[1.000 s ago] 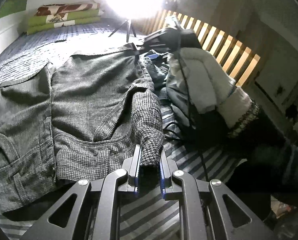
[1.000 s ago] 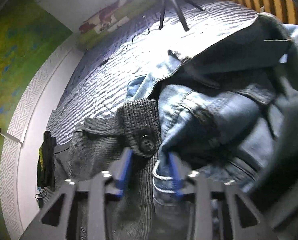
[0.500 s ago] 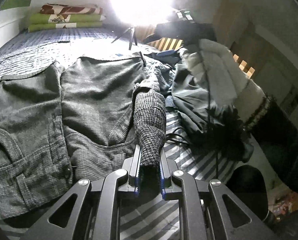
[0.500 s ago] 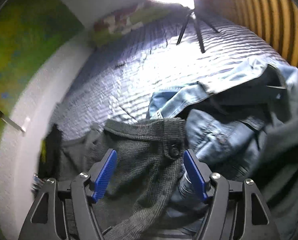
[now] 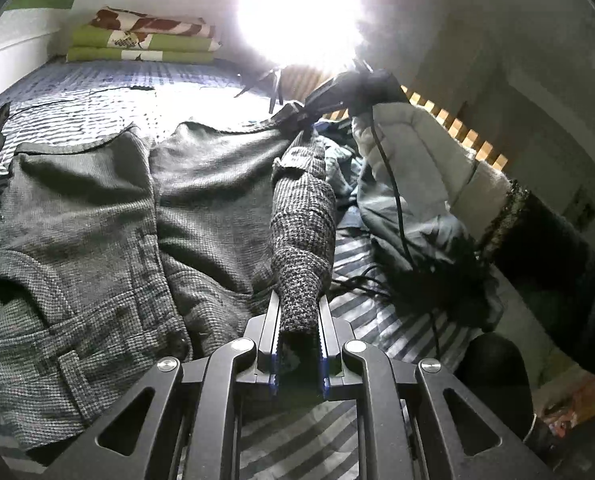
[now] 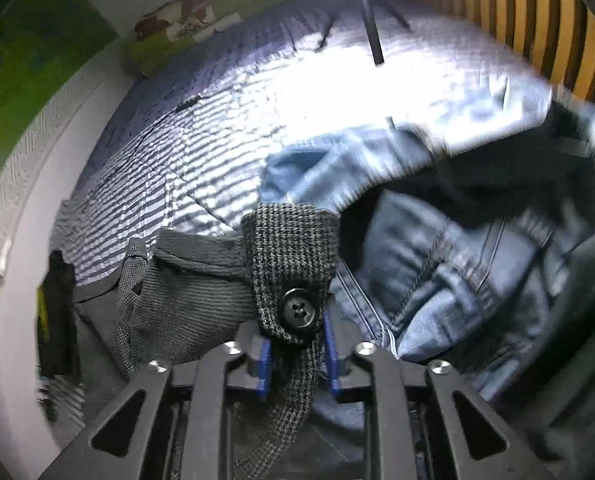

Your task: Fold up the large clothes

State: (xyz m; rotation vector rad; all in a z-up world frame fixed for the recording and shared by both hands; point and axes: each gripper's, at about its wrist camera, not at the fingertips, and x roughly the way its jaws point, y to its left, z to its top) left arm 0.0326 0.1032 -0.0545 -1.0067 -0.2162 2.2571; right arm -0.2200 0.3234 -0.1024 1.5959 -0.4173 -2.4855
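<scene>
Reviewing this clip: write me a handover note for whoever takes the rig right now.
Left gripper: shut on the cuff end of the grey houndstooth coat's sleeve.
Right gripper: jaws closing on the buttoned shoulder tab of the same coat; fabric lies between them.
Coat body lies spread on the striped bed cover, blue denim jacket beside it.
Done: sleeve lifted at both ends.
Left: fold the sleeve across the body, then fold the coat.

I see a bed [image 5: 201, 80] under a blue striped cover filling most of the frame. At its far end, upper left, sits a stack of folded green bedding [image 5: 145, 40] against a white wall [image 5: 457, 20]. A glaring lamp [image 5: 297, 12] on a tripod burns top centre — wooden slats [image 6: 537, 32] run along the right.
</scene>
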